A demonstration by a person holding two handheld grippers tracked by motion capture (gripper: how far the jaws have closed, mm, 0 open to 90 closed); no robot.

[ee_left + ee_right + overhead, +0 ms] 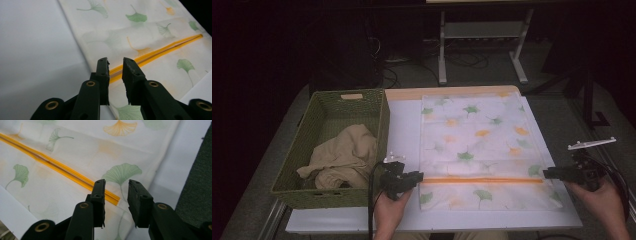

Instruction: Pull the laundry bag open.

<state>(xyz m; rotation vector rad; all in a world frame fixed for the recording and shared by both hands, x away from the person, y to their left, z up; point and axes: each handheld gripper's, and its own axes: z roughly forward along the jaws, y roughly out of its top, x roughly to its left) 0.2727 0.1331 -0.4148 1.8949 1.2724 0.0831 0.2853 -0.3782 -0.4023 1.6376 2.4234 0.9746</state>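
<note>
The left gripper (pixel 413 178) and right gripper (pixel 548 173) are matte black, each with two flat, blocky jaws and brass-ringed pivot holes on their arms. A black cable trails from each, and the right one carries a pale three-cornered plate on top.

A cloth (pixel 482 145) is spread on the bench (pixel 404 130); left of it a basket (pixel 319 192) is placed, with a garment (pixel 344 157) inside.

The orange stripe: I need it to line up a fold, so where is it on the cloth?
In the high view the orange stripe crosses the leaf-print cloth near its front edge, running between the left gripper and the right gripper.
</note>
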